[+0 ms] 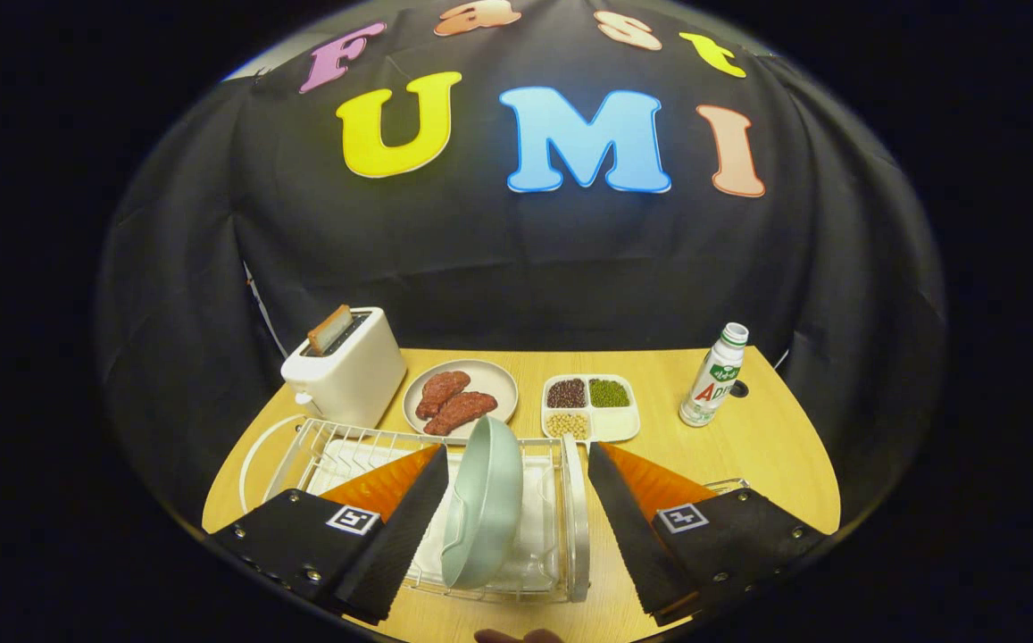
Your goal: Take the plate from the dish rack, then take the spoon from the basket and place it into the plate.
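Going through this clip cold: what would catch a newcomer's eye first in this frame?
First, the pale green plate standing on edge in the white wire dish rack, right between the open fingers of the gripper, neither of them touching it. Beyond the rack on the wooden table sit a white toaster with a slice sticking up, a plate of reddish meat pieces, a divided tray of beans and a small bottle.
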Tool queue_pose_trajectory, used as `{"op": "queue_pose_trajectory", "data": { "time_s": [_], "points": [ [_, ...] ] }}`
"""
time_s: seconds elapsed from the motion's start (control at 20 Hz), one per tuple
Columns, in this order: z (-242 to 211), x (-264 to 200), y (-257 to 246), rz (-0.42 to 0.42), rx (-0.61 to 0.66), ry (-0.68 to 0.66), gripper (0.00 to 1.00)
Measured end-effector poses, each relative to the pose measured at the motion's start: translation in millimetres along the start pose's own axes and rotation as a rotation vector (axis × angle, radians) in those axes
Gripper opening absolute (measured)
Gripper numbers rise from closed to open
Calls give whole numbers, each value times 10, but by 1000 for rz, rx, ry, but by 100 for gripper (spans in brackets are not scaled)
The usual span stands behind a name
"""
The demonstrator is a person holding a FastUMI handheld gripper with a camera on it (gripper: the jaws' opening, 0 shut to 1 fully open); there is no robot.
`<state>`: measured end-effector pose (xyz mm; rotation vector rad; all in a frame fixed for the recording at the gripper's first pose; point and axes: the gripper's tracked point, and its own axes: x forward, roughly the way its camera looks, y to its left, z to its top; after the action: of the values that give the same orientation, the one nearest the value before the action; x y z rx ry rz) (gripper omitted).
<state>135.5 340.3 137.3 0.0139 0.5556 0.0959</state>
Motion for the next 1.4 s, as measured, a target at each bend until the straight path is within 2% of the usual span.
{"op": "queue_pose_trajectory", "data": {
  "time_s": [0.65,0.85,1.0,1.05,1.4],
  "points": [
    [-582,529,79,-64,25,298,97],
    [-775,582,133,-77,1,387,83],
    [-936,634,224,-73,45,454,43],
    [-930,642,203,-70,54,463,36],
    [-757,491,196,-158,-17,471,36]
  ]
}}
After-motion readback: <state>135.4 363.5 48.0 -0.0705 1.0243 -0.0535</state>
